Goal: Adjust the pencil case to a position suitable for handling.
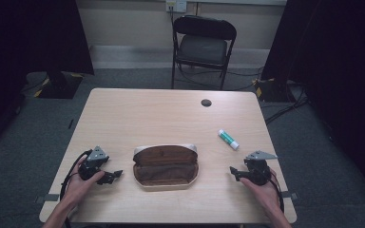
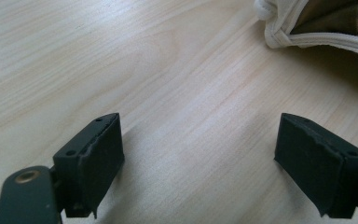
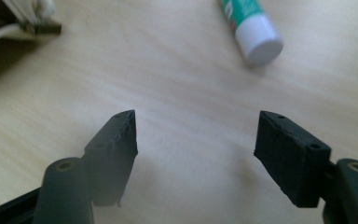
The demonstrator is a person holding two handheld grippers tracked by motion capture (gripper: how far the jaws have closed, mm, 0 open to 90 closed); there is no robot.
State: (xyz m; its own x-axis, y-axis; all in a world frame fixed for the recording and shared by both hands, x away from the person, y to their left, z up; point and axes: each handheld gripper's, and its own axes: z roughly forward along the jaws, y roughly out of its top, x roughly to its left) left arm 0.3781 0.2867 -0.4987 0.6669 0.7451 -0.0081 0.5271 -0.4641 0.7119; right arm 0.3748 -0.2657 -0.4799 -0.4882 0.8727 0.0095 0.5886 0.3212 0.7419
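An open pouch (image 1: 166,167) with cream edging and a brown lining lies near the front middle of the wooden table (image 1: 138,114). Its cream corner (image 2: 284,28) shows at the top right of the left gripper view, and its other end (image 3: 14,21) at the top left of the right gripper view. A glue stick (image 1: 228,139) with a green label and white cap (image 3: 254,32) lies to the right of the pouch. My left gripper (image 1: 115,175) rests left of the pouch, open, with bare wood between its pads (image 2: 98,158). My right gripper (image 1: 234,172) sits right of the pouch, open and holding nothing.
A dark round grommet (image 1: 206,102) is set in the table near its far edge. A black folding chair (image 1: 202,45) stands beyond the table. Cables lie on the grey floor at the right.
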